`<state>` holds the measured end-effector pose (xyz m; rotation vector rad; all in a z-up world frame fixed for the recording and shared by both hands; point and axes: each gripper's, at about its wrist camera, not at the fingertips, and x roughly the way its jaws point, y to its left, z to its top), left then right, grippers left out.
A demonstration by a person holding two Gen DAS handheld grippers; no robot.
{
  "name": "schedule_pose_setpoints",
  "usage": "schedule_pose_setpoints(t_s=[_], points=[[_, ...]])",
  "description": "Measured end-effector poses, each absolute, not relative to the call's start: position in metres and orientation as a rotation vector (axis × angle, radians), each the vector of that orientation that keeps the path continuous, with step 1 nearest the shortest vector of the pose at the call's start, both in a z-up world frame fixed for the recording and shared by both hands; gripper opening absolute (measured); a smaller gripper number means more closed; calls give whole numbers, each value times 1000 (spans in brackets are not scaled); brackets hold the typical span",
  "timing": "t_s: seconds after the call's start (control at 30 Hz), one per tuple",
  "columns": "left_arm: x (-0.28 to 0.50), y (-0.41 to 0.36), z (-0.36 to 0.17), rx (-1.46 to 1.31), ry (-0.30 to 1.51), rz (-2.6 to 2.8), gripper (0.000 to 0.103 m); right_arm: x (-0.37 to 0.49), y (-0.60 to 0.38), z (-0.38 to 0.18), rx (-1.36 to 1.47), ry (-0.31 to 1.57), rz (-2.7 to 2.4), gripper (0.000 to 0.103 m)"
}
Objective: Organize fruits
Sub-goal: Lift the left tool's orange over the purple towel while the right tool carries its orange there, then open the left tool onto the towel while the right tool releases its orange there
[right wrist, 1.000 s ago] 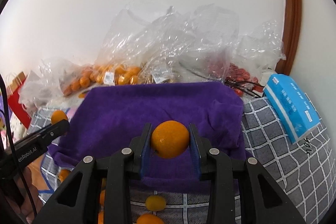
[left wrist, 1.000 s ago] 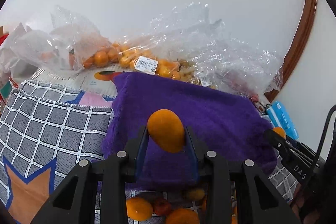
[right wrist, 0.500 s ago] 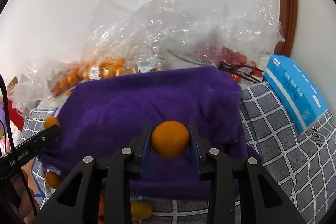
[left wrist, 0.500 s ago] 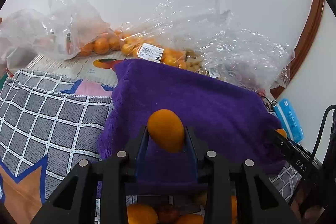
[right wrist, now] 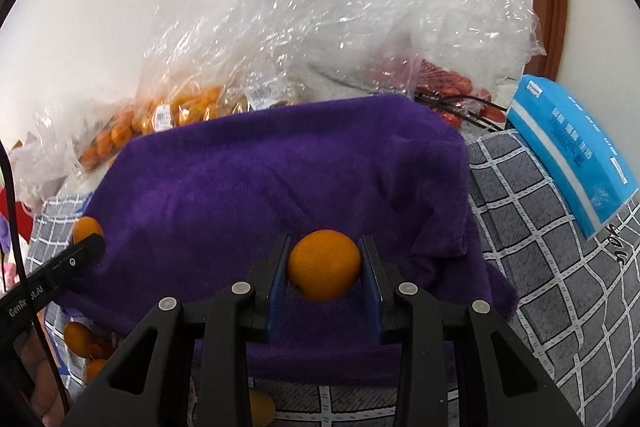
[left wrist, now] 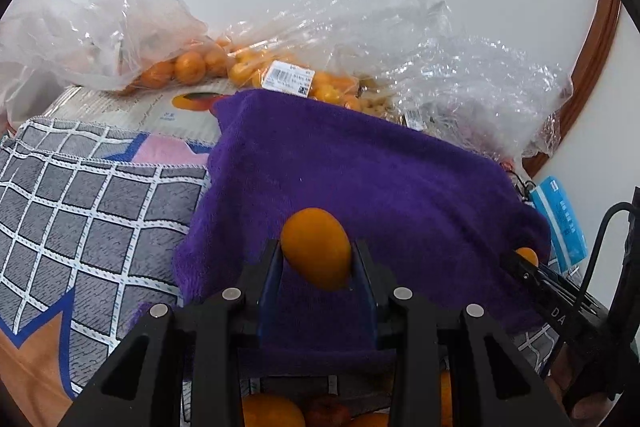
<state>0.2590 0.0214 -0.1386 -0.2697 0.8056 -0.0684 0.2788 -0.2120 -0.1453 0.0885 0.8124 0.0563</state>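
Purple towel [left wrist: 360, 187] fills more of both wrist views than it did a second ago, and the bagged fruit [left wrist: 192, 67] sits higher in the left frame: both tongs have descended toward the cloth. Left tongs [left wrist: 316, 259] remain clenched on an oval orange fruit [left wrist: 316, 247] at lower centre of the left view. Right tongs [right wrist: 324, 267] remain clenched on a round orange fruit [right wrist: 324, 265] at lower centre of the right view. Neither grip has changed. Judgement: both fruits are in transit to placement on the towel. Loose fruit [right wrist: 78, 339] lies on the checked cloth [right wrist: 560, 287] at the lower edge.
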Motion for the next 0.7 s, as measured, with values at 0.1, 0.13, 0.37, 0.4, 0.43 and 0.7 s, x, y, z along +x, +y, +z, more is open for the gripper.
schedule_pose_setpoints(t_s=[0.1,0.13,0.37,0.4,0.43,0.7], points=[[258,19,-138,-248,798,-59,33,279,-209,-149,81,822,59,34],[258,19,-138,-249,800,-59,33,279,-208,-149,78,823,60,34],[258,15,-140,-211,799,-31,33,282,-207,-153,81,834,62,34],[259,15,-141,-204,799,-27,33,282,-207,-153,81,835,63,34],[259,14,-141,-197,798,-23,33,282,-207,-153,79,833,64,34],[258,13,-141,-180,797,-17,33,282,-205,-155,58,838,49,34]])
